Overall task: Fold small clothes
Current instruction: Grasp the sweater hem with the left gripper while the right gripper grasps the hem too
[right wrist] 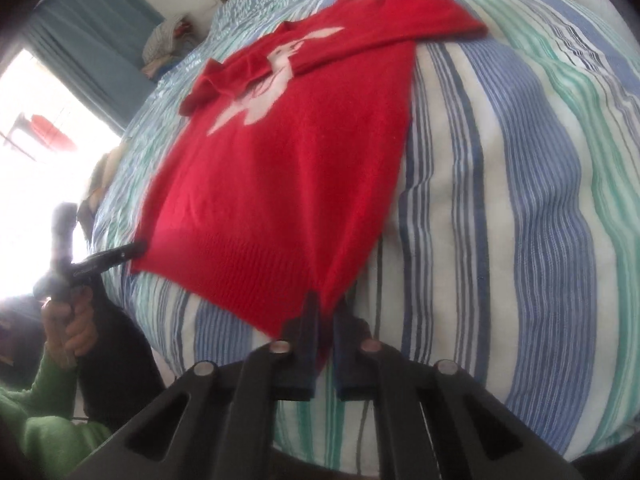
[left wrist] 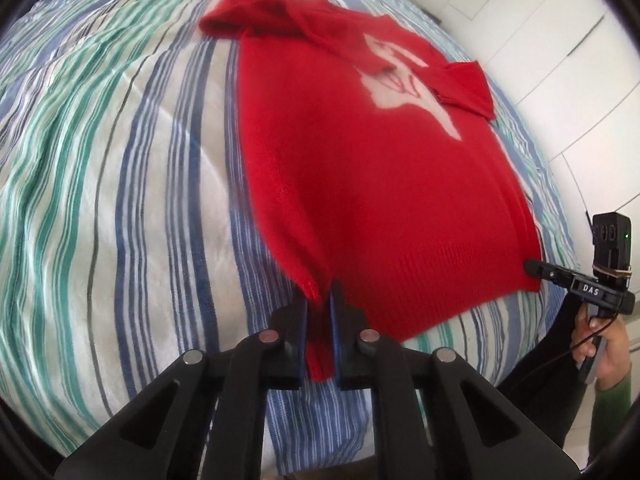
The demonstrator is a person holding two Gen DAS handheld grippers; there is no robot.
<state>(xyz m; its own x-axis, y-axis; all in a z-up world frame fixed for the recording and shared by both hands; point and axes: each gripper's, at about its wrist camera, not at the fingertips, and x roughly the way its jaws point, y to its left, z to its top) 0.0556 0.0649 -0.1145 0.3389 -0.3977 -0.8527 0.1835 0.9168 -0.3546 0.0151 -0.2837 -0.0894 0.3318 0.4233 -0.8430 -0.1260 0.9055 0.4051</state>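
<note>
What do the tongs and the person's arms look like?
Both tongs are black, with flat fingers lined in blue and round silver pins at the joints. The right tongs carry white letters "DAS", a black camera box with a tiny green light, a rubber band and a thin black cable. The left tongs look alike. The sleeves are green.

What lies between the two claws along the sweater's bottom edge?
Only the red sweater's ribbed hem, lying on the striped bedsheet; nothing else. The left claw and right claw each pinch a hem corner. Both wrist views show it.
</note>
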